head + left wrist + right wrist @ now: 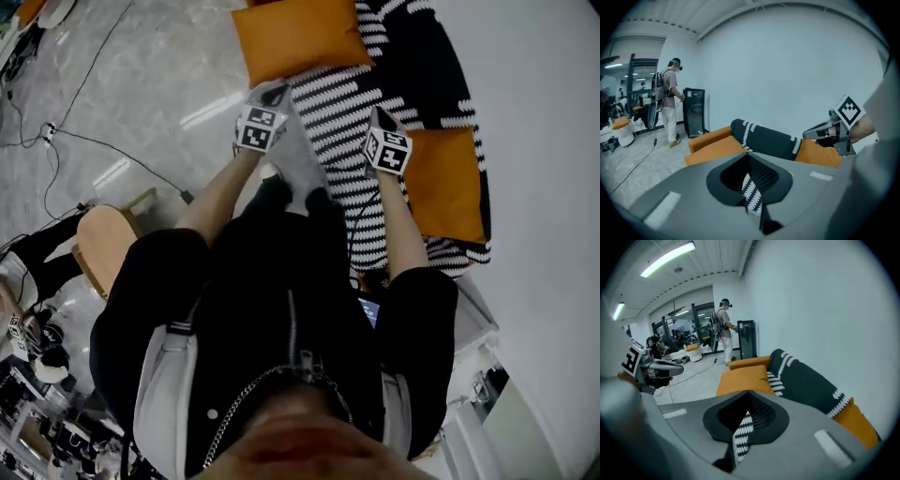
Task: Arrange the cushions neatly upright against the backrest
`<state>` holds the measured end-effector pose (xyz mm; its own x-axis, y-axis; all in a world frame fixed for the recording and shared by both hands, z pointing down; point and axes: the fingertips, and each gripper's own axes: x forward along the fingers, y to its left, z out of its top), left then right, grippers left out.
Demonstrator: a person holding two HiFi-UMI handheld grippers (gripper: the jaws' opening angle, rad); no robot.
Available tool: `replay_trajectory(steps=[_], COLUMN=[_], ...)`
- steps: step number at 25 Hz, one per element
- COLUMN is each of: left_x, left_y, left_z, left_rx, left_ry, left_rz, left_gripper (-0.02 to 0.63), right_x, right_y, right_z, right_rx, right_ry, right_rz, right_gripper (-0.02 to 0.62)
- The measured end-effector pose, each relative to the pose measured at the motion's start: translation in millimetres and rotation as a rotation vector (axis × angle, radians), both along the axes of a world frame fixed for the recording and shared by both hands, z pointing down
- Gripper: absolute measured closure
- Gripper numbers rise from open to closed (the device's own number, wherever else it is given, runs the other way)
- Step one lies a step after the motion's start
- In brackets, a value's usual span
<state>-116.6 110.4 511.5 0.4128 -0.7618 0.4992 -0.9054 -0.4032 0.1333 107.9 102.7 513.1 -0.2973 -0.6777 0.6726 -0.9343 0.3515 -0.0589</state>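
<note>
A black-and-white striped cushion (342, 103) lies on the sofa between two orange cushions (295, 37) (445, 183). My left gripper (278, 92) is at its left edge and my right gripper (380, 114) at its right edge. In the left gripper view the jaws (750, 157) are shut, with a strip of striped fabric (752, 194) pinched between them. The right gripper (749, 397) is likewise shut on striped fabric (740, 432). Beyond the jaws, a black part of the cushion (766, 138) (806, 380) leans on the wall.
A white wall (787, 70) runs behind the sofa. Another person (670, 98) stands by a black cabinet (693, 117) on the grey floor. A wooden stool (103, 244) and cables (94, 141) lie to my left.
</note>
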Motion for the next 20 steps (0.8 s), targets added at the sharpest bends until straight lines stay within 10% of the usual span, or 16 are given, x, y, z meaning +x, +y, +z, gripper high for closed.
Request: replay_trajectory(steps=[7, 20], left_x=[-96, -167], left_y=[12, -22], left_z=[10, 22], left_rx=[-0.03, -0.066], left_ry=[0.043, 0.018], left_rz=[-0.17, -0.328], left_gripper=[0.597, 0.597], right_x=[-112, -183], right_y=[-28, -107], right_z=[-10, 7], right_rx=[0.013, 0.028], right_ry=[0.03, 0.019], right_rz=[-0.175, -0.299], right_gripper=[0.592, 0.592])
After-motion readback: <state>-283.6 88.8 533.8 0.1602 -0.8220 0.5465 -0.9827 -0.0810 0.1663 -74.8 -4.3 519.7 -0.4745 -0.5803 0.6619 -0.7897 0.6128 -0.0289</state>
